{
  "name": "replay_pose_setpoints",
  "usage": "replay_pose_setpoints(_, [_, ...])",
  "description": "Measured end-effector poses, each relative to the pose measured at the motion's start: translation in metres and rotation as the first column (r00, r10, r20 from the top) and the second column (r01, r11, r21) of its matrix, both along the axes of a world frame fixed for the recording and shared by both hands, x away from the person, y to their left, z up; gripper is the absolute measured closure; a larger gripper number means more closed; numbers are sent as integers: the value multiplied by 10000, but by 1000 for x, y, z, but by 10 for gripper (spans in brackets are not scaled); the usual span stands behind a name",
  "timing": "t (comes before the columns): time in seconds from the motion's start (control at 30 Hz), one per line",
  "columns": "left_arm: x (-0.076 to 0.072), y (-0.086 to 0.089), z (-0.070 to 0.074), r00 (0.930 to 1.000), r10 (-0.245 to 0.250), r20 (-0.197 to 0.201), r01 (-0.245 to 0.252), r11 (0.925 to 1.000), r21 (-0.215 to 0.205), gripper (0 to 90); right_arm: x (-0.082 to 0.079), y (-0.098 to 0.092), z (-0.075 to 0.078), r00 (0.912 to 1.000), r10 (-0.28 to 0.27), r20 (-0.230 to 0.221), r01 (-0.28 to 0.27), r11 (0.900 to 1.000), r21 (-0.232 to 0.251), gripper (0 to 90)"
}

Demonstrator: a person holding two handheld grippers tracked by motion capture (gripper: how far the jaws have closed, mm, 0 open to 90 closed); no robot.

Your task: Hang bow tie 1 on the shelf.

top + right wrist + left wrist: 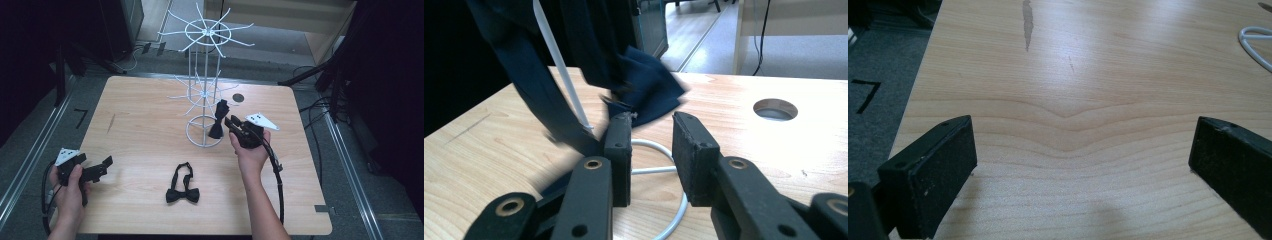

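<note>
A white wire hook stand [205, 75] rises from the far middle of the wooden table [140, 100]. A black bow tie [218, 120] hangs from one of its lower hooks, just above the round base ring [192, 140]. My right gripper [229, 121] points at that tie from the right. In the right gripper view the tie [644, 85] hangs just past the left jaw, the gripper [651, 125] is open, and nothing lies between its pads. A second black bow tie [182, 192] lies flat at the front middle. My left gripper [106, 164] rests open at the front left, its jaws wide over bare wood [1083, 140].
A round hole [238, 98] sits in the tabletop right of the stand. A dark streak [110, 122] marks the wood at the left. The right gripper's cable [277, 180] trails toward the front right. Grey floor and metal rails surround the table.
</note>
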State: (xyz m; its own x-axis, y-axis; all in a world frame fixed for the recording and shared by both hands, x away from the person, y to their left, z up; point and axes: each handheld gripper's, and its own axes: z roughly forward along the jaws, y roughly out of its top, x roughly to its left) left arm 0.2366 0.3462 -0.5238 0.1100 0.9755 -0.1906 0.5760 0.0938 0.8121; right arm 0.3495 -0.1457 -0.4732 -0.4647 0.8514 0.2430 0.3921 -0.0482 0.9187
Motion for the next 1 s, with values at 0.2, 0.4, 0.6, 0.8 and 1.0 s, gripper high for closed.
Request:
replay_pose_setpoints(0.2, [0, 0, 0, 10000, 0, -2, 0, 10000, -3, 0, -3, 1, 0, 10000, 35, -17, -35, 9998, -221, 631])
replay_pose_setpoints(0.4, [0, 0, 0, 10000, -17, -15, 17, 10000, -14, 0, -9, 2, 2, 10000, 95, 16, -94, 9984, -553, 512])
replay_pose_setpoints(0.6, [2, 0, 0, 9999, -141, -17, 141, 9999, 33, 0, -16, 1, 7, 9995, 289, -105, -296, 9965, -787, 438])
replay_pose_setpoints(0.8, [2, -1, 0, 9998, -209, 36, 209, 9998, 48, 0, -23, -5, 13, 9996, 153, -253, -176, 9955, -930, 301])
replay_pose_setpoints(1.0, [2, 0, 0, 9998, -210, 10, 210, 9998, -8, 0, -30, -18, 5, 9990, -310, -307, 285, 9964, -796, 213])
